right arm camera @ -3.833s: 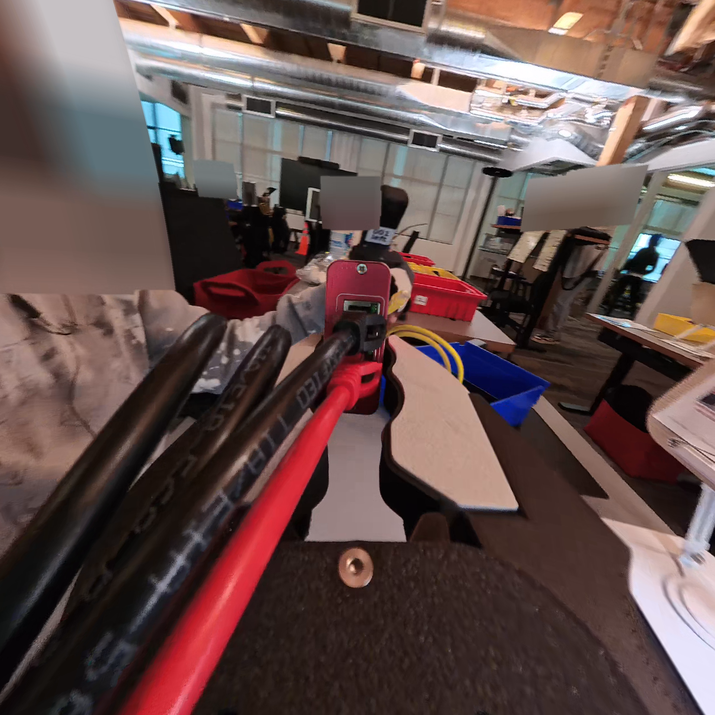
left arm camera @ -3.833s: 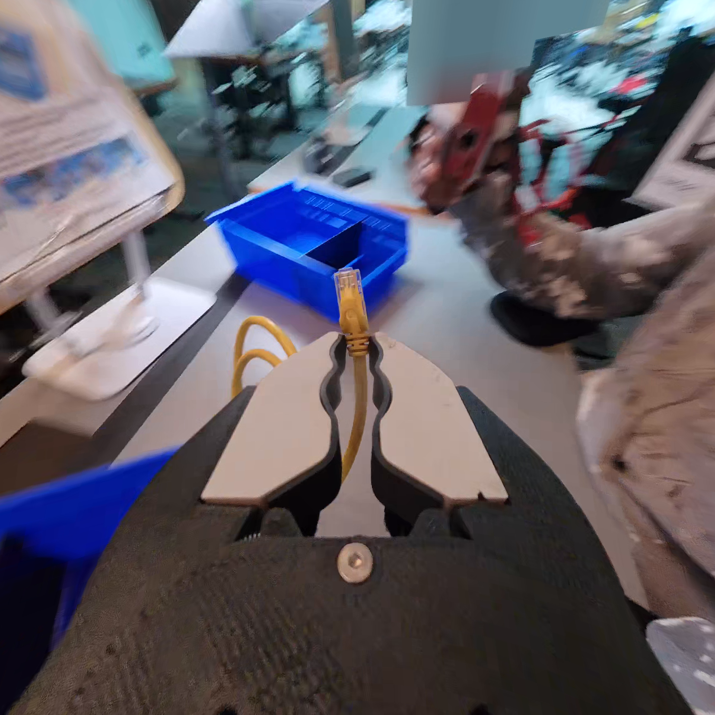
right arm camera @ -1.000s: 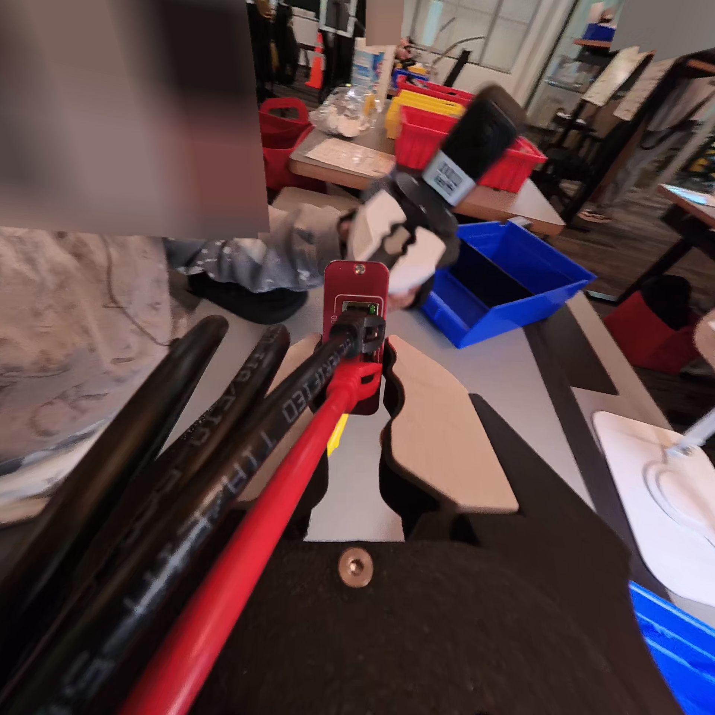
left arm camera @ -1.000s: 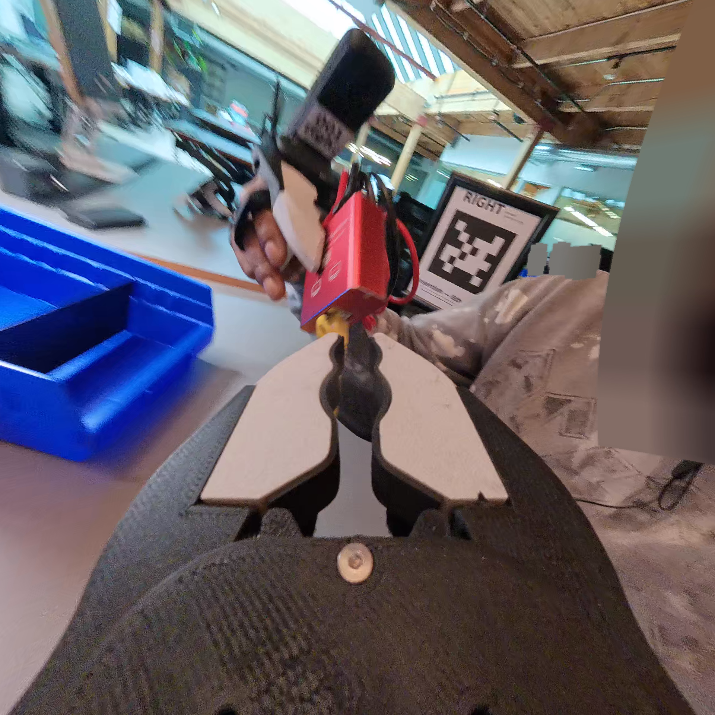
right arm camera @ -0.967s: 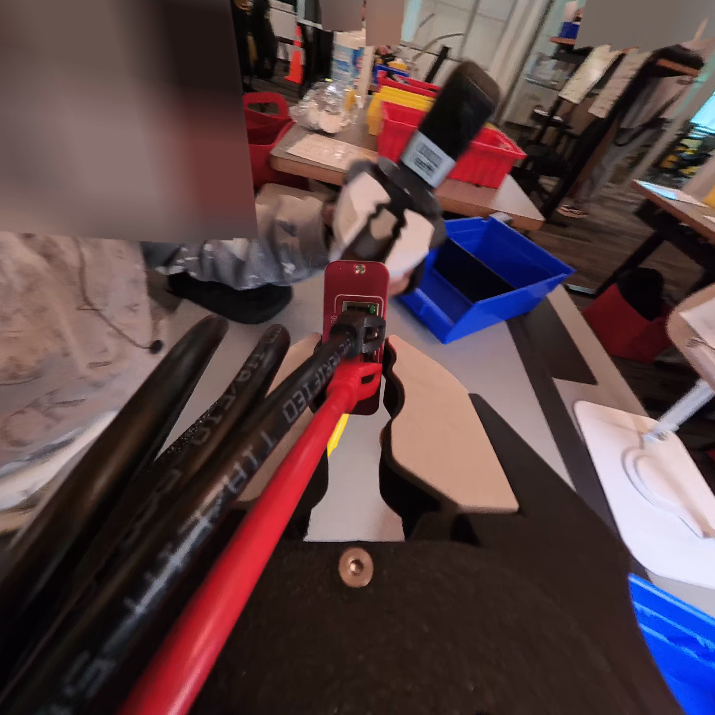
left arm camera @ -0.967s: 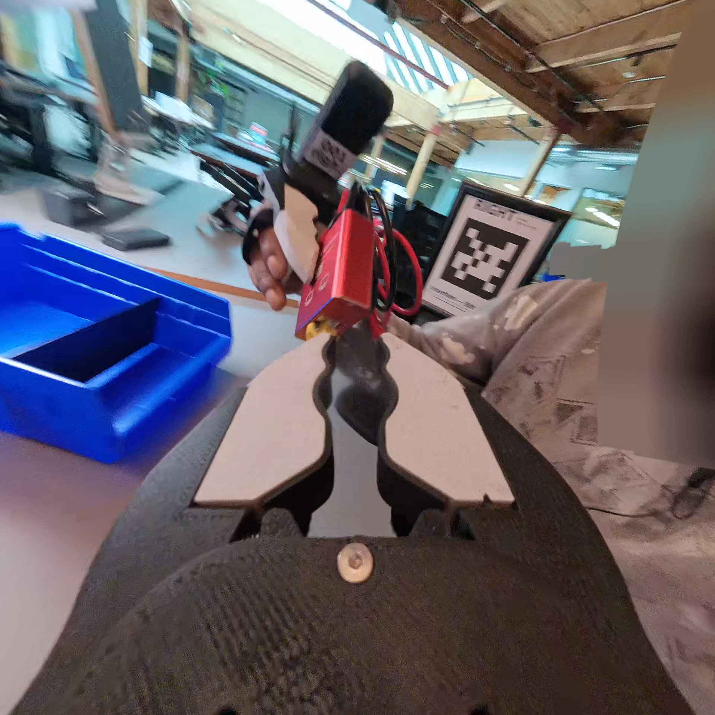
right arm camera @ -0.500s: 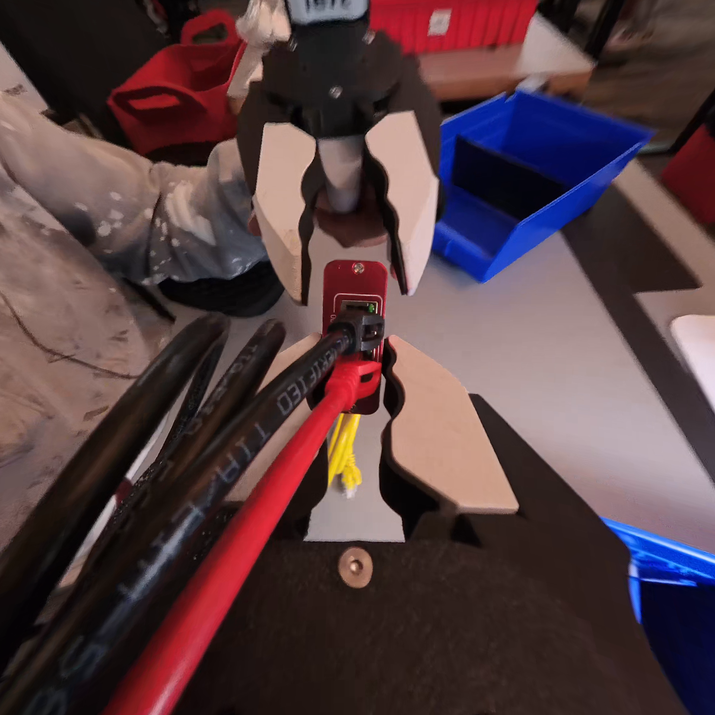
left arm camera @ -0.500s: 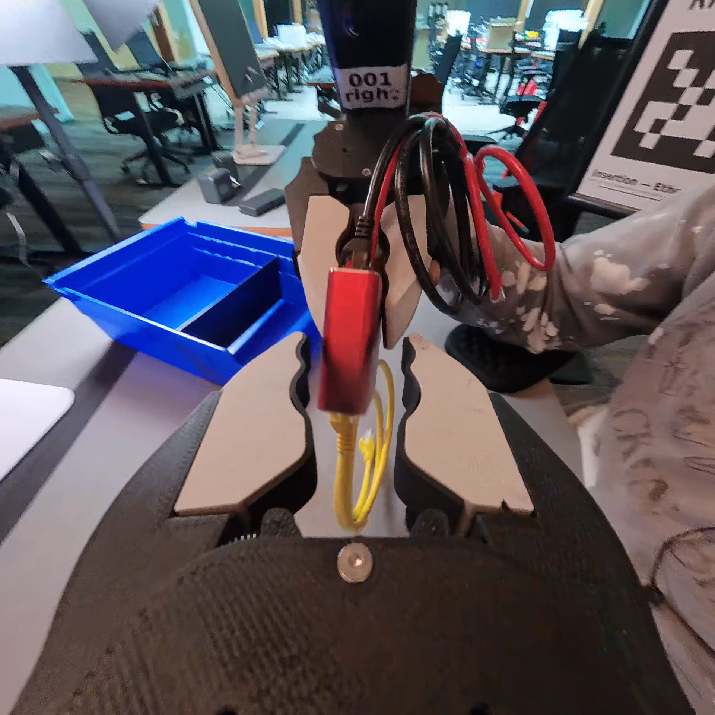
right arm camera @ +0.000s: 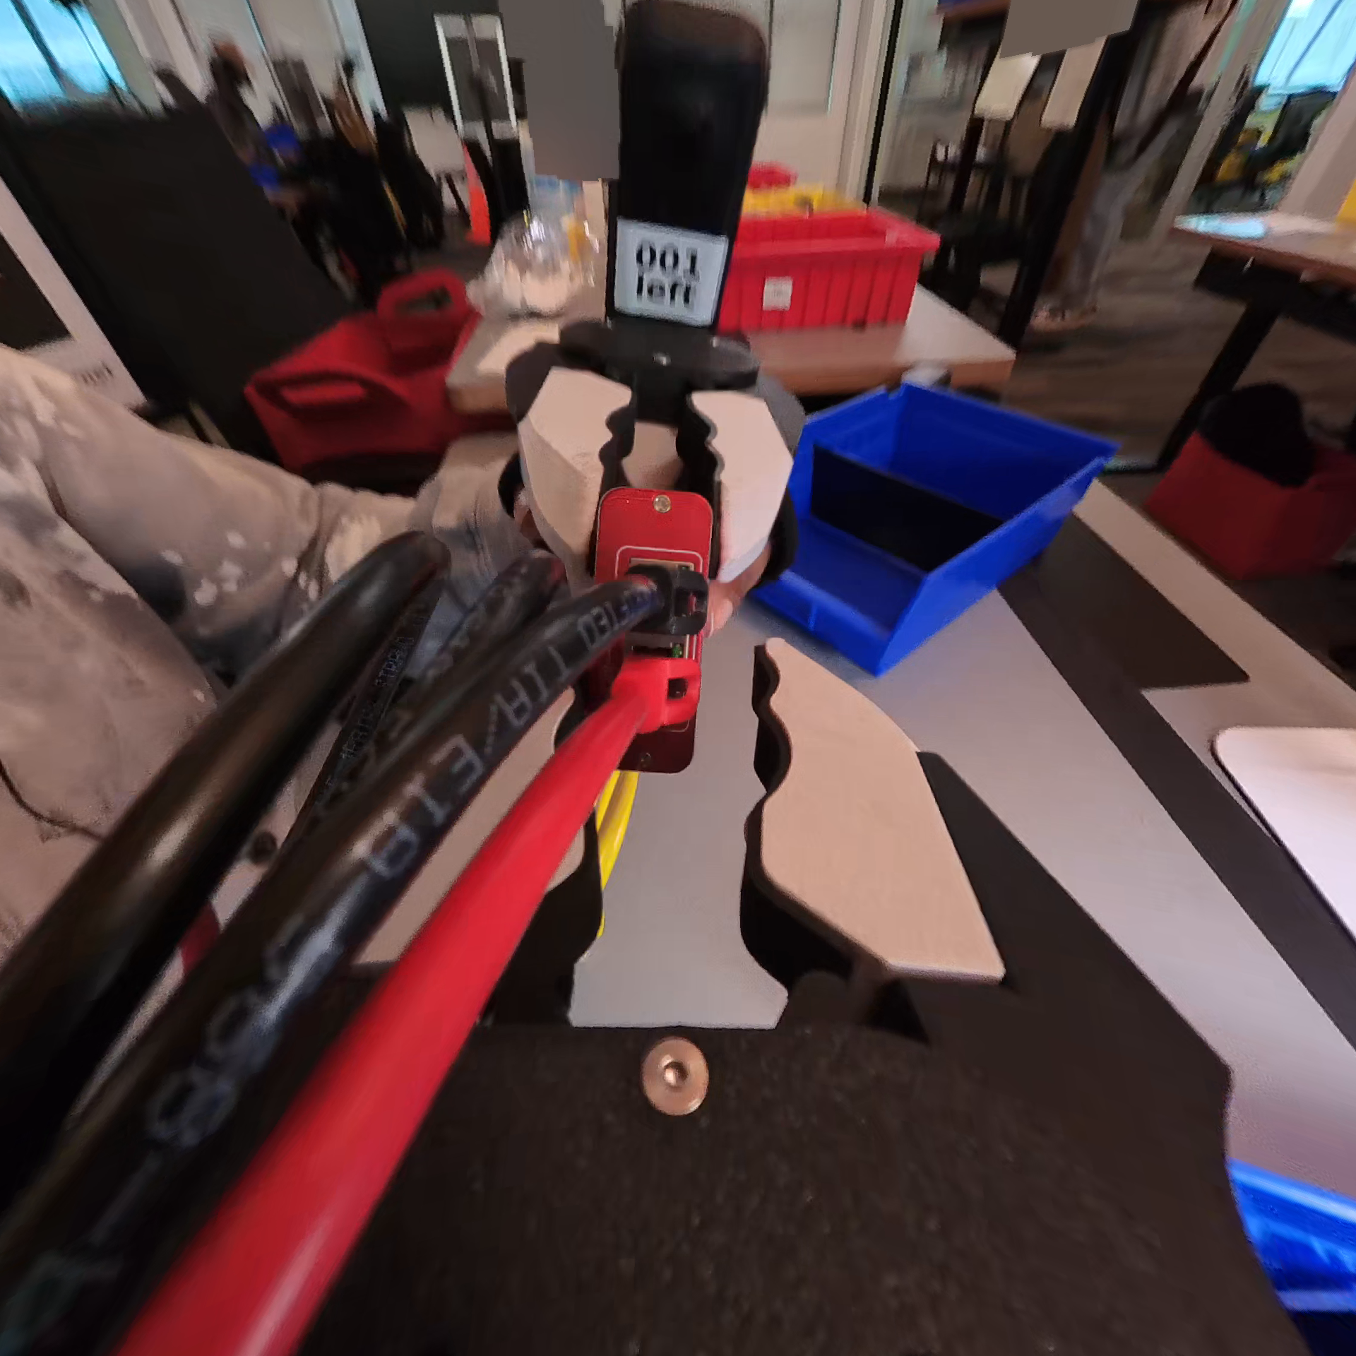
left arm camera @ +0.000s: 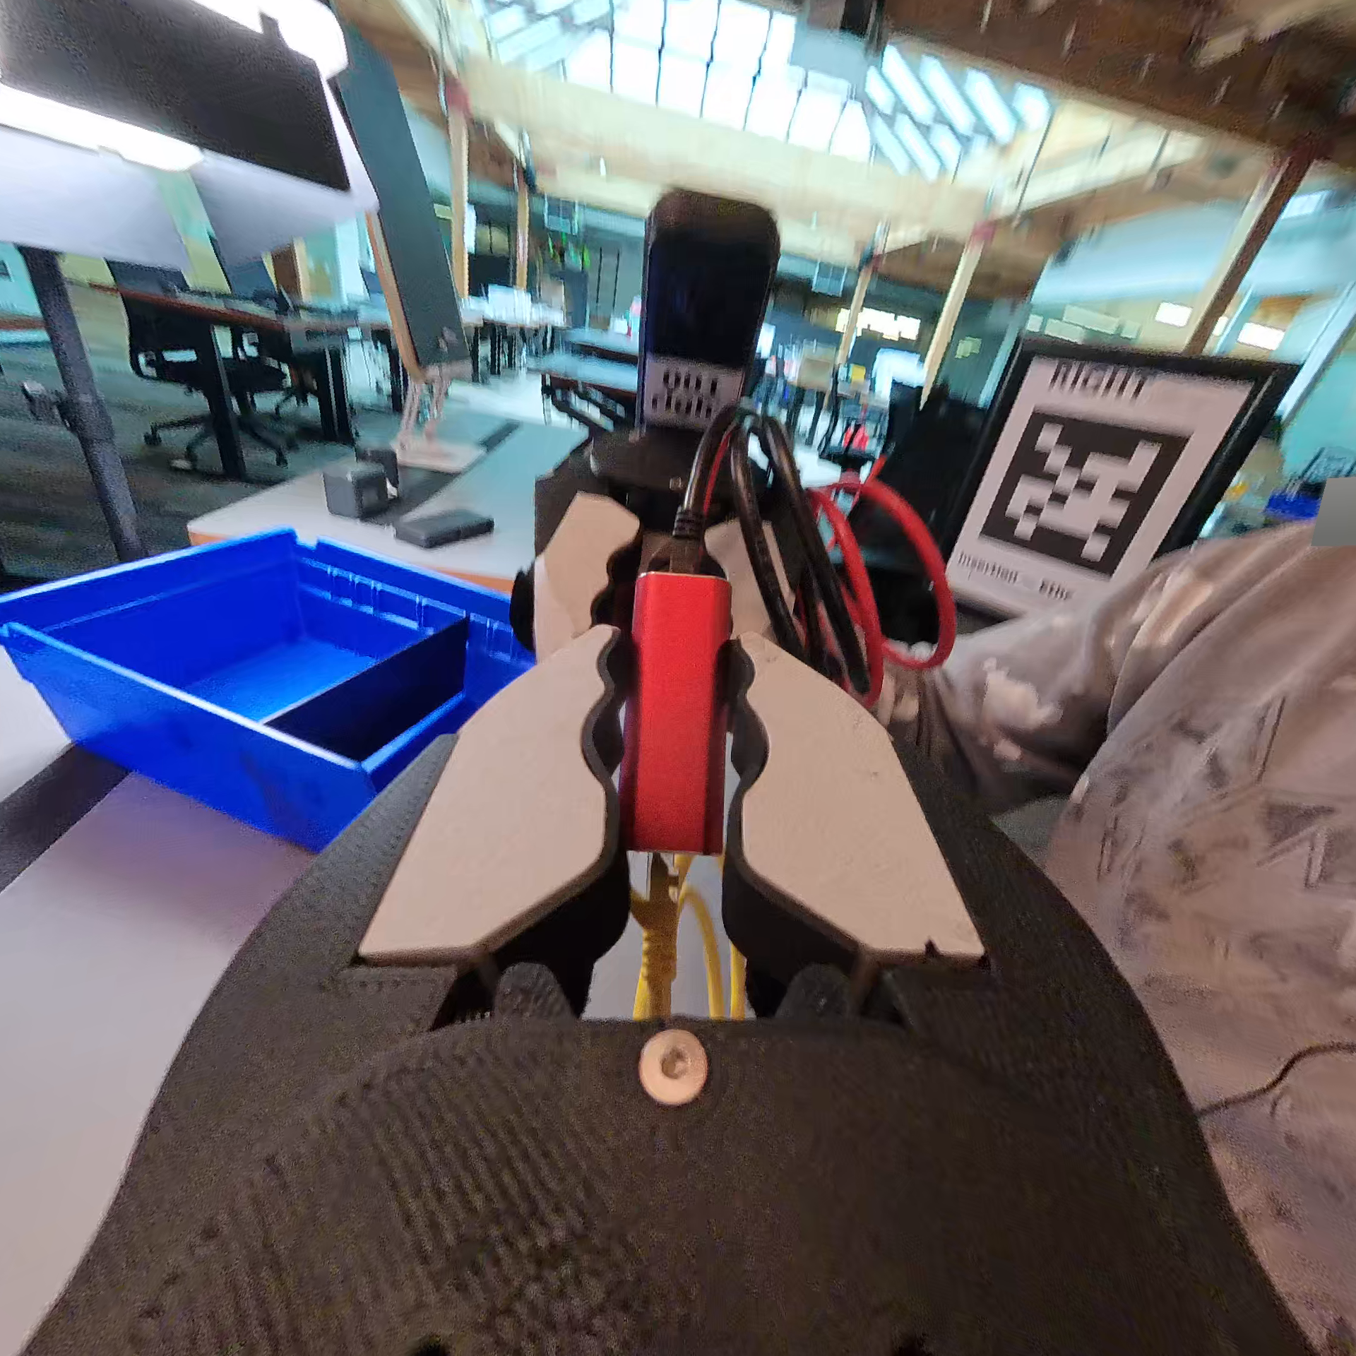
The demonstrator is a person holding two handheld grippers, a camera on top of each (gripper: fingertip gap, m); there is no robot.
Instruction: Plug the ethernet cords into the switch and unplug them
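Left wrist view: my left claw [left arm camera: 671, 646] was clenched on the red switch [left arm camera: 675, 719], fingers [left arm camera: 514, 800] pressed against both long sides. The switch was off the table [left arm camera: 110, 917], between the two claws. A yellow cord [left arm camera: 660, 946] was plugged into its near end and hung down. A black cord [left arm camera: 763, 528] and a red cord [left arm camera: 902, 558] looped off the far end. My right claw [left arm camera: 653, 565] faced me just past the switch. Blue bin [left arm camera: 220, 682] on the left. A framed sign [left arm camera: 1086, 484] with a square code pattern and a line of print was on the right, blurred.

Right wrist view: my right claw [right arm camera: 675, 682] stood open, with a gap showing between its right finger [right arm camera: 844, 807] and the switch [right arm camera: 653, 543]. Its left finger was hidden behind the cords. The black cord [right arm camera: 514, 660], white print on its jacket, and the red cord [right arm camera: 514, 807] were plugged into the near face. The yellow cord [right arm camera: 613, 814] hung below. The left claw [right arm camera: 657, 469] gripped the far end, with a white printed sticker [right arm camera: 668, 275] on its handle. Blue bin [right arm camera: 954, 528] on the right.
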